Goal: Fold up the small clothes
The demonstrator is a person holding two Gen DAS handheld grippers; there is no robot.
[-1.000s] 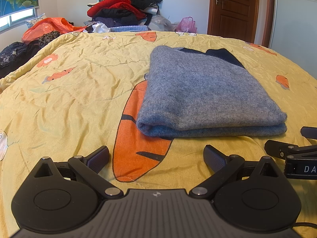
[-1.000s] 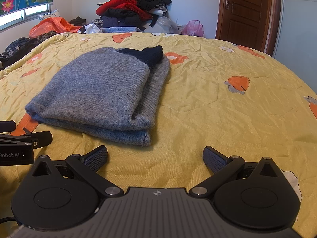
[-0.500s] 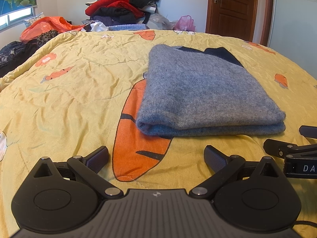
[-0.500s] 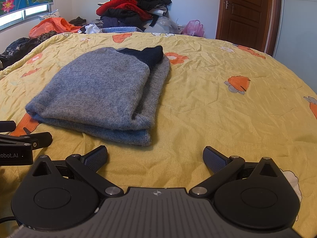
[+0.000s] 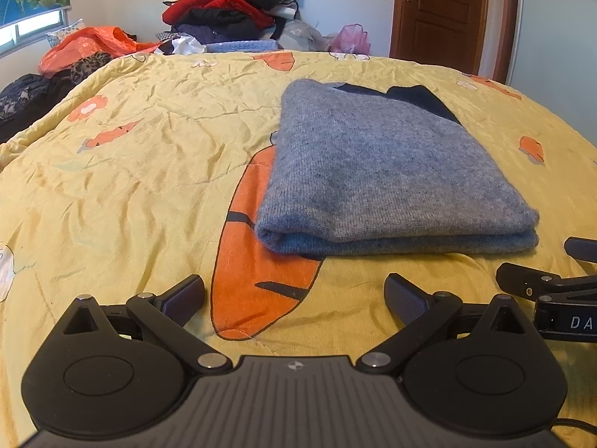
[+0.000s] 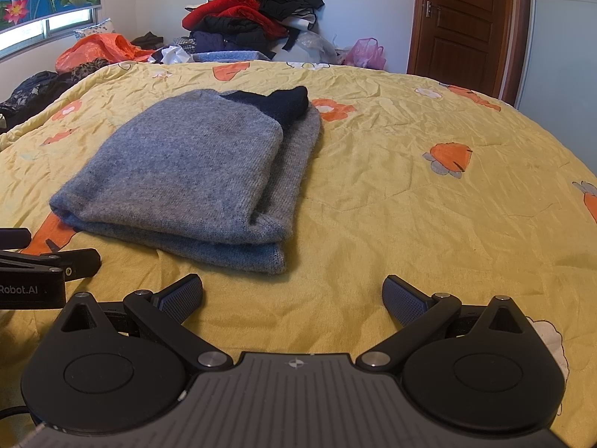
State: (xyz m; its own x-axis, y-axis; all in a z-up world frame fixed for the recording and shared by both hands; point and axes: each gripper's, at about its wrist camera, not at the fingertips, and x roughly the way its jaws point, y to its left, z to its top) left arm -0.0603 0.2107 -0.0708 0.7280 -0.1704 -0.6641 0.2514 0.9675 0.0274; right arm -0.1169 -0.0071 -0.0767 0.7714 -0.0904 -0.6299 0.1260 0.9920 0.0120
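Note:
A grey knitted sweater (image 5: 380, 171) lies folded in layers on the yellow bedspread, its dark navy collar (image 5: 421, 99) peeking out at the far end. My left gripper (image 5: 294, 295) hovers open just short of the sweater's near fold, nothing between its fingers. In the right wrist view the same sweater (image 6: 194, 171) sits left of centre. There my right gripper (image 6: 293, 295) is open and empty, near the sweater's front right corner. Each gripper shows at the edge of the other's view.
The yellow bedspread (image 6: 429, 205) with orange carrot prints covers the bed. A heap of red and black clothes (image 6: 253, 15) stands at the far side, with an orange bag (image 6: 97, 48) to its left. A brown door (image 6: 470, 22) is at back right.
The left gripper's view has tilted slightly. Both grippers stay open and the sweater has not moved.

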